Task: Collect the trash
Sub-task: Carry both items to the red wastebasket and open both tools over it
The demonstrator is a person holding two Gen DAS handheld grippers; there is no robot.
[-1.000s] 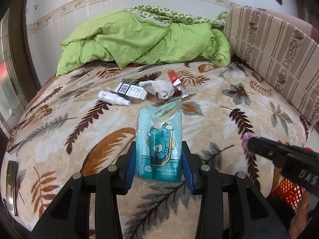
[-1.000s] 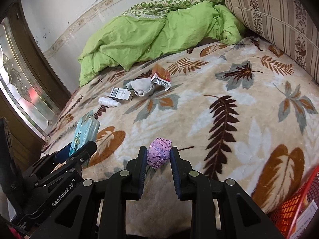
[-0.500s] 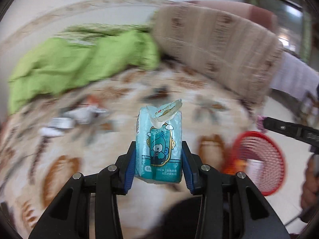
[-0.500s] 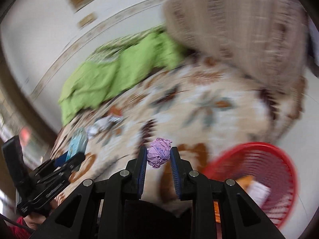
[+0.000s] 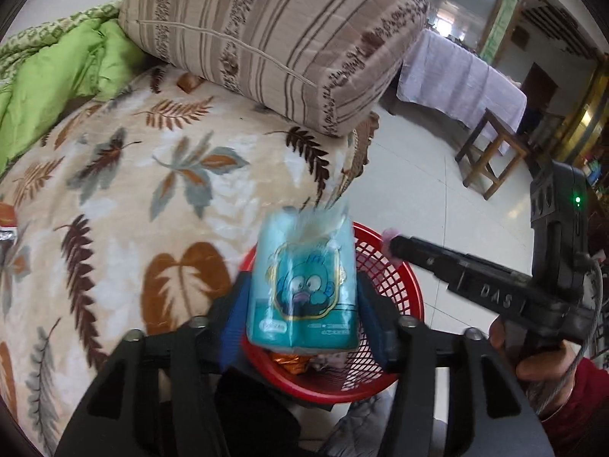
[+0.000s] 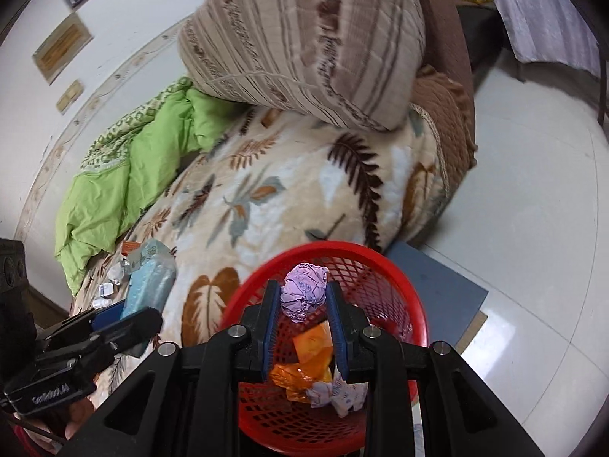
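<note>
My left gripper [image 5: 302, 304] is shut on a blue tissue pack [image 5: 302, 285] with a cartoon bird and holds it above the near rim of a red mesh basket [image 5: 403, 293]. My right gripper [image 6: 303, 304] is shut on a crumpled purple paper ball [image 6: 304, 291] and holds it over the same red basket [image 6: 384, 274]. The basket stands on the floor beside the bed and holds orange wrappers [image 6: 310, 361] and white paper [image 6: 338, 392]. The right gripper also shows in the left wrist view [image 5: 396, 245], the left gripper and its tissue pack in the right wrist view [image 6: 148, 278].
The bed has a leaf-patterned blanket [image 5: 160, 175], a green quilt [image 6: 125, 175] and a large striped cushion [image 5: 274, 34]. Several small trash items [image 6: 110, 285] lie on the blanket farther back. A grey board [image 6: 437, 289] lies on the tiled floor. A wooden stool [image 5: 491, 152] stands farther off.
Both grippers swung right, from over the bed to above the red basket, each still holding its item. The basket is now directly under both.
</note>
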